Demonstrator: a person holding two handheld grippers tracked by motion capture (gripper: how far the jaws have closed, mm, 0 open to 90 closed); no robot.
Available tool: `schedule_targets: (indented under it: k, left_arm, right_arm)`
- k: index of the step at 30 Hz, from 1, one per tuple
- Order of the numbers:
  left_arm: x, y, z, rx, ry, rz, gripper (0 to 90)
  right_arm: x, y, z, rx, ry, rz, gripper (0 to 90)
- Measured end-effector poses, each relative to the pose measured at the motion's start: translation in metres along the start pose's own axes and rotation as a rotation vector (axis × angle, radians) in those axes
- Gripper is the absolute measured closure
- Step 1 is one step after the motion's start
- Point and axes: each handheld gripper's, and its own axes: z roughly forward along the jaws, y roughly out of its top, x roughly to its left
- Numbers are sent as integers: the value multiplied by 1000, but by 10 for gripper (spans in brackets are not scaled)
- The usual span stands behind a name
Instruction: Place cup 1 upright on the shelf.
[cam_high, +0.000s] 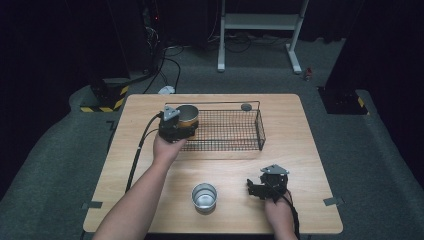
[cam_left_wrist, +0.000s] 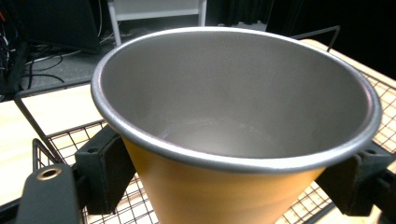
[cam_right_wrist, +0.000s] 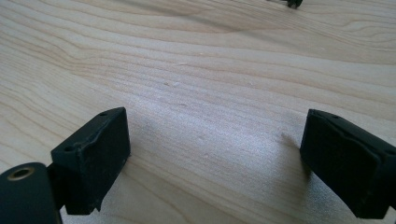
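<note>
Placing step: left gripper (cam_high: 179, 126) clamps the orange cup (cam_left_wrist: 219, 186) upright over the wire basket's (cam_high: 260, 131) left end, right gripper (cam_high: 260, 189) idle with jaws apart near the steel cup (cam_high: 204, 196); next likely calls for lowering, then release.

Cup (cam_left_wrist: 219, 196): orange outside, dull silver-grey inside and at rim. Wire basket (cam_high: 235, 131): black grid mesh. Second cup (cam_high: 204, 195): plain silver metal. Table (cam_high: 300, 150): pale wood grain. Both grippers (cam_high: 176, 131) (cam_high: 260, 189): black.

orange cup (cam_left_wrist: 224, 196) base: cut off by frame edge | small dark disc (cam_high: 245, 106): too small to identify
</note>
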Motion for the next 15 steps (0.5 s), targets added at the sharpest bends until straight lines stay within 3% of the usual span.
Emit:
schedule_targets:
  k: [15]
  left_arm:
    - [-3, -7, 12, 59, 17, -11, 161]
  right_arm:
    - [0, 0, 0, 0, 0, 0, 85]
